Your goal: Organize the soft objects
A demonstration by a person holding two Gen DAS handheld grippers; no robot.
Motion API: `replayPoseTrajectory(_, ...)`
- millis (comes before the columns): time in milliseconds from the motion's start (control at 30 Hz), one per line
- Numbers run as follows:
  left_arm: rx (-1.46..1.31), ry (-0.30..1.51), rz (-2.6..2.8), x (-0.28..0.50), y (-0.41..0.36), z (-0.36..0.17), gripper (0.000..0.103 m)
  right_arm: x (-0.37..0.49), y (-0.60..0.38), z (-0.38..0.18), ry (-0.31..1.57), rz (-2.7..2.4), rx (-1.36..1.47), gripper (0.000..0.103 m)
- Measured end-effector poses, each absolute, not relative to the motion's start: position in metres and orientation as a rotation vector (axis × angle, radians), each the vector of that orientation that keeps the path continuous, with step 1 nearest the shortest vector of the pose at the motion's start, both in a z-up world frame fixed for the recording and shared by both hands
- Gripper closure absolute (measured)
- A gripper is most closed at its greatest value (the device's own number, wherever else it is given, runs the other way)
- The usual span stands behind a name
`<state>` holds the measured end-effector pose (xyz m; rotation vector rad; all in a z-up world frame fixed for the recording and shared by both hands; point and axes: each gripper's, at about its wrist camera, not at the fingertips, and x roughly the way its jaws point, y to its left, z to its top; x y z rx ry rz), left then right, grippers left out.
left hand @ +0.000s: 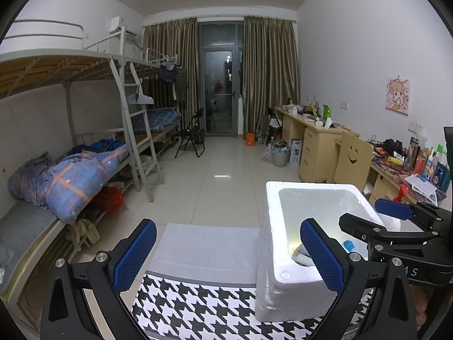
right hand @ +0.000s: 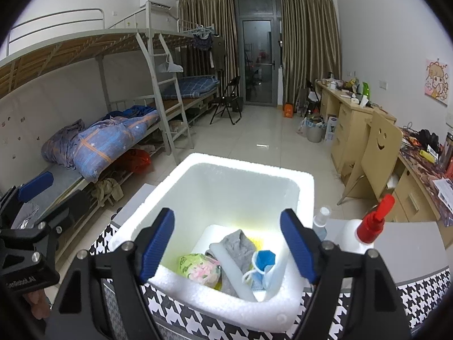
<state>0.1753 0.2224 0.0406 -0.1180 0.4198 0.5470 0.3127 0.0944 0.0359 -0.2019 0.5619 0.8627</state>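
Observation:
A white foam box (right hand: 240, 170) stands on a houndstooth cloth (right hand: 198, 323). Inside it lie a grey cloth (right hand: 237, 246), a green-and-pink floral packet (right hand: 198, 266), a blue-and-white mask (right hand: 263, 260) and a white foam strip (right hand: 226, 266). My right gripper (right hand: 226, 240) is open and empty, held above the box's near rim. My left gripper (left hand: 228, 252) is open and empty, left of the box (left hand: 271, 226), over a white foam sheet (left hand: 203, 246). The right gripper (left hand: 393, 212) shows in the left wrist view beyond the box.
A white bottle with a red pump (right hand: 365, 232) and a small clear spray bottle (right hand: 321, 221) stand right of the box. Bunk beds (left hand: 70, 155) line the left wall. Desks (left hand: 320, 141) and a smiley-face chair (left hand: 352, 158) line the right wall.

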Motion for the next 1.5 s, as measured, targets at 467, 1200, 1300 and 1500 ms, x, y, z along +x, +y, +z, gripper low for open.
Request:
replayPoseTrajectory(467,-0.111,0.406,0.538,0.166,0.203,0.047,0.001,0.297,0.076,0.046,0.530,0.846,-0.187,0.015)
replayPoseTrajectory(1200,-0.082,0.321,0.495,0.104,0.150,0.069,0.001,0.230,0.008,0.073,0.407,0.812,-0.126,0.004)
replayPoseTrajectory(1300,-0.078,0.304,0.478,0.089,0.137,0.071,0.001,0.215,-0.005,0.077,0.377,0.805,-0.120,0.002)
replayPoseTrajectory(1500,-0.065,0.286,0.448,0.070,0.116,0.072,0.001,0.183,-0.027,0.079,0.320,0.785,-0.136,0.002)
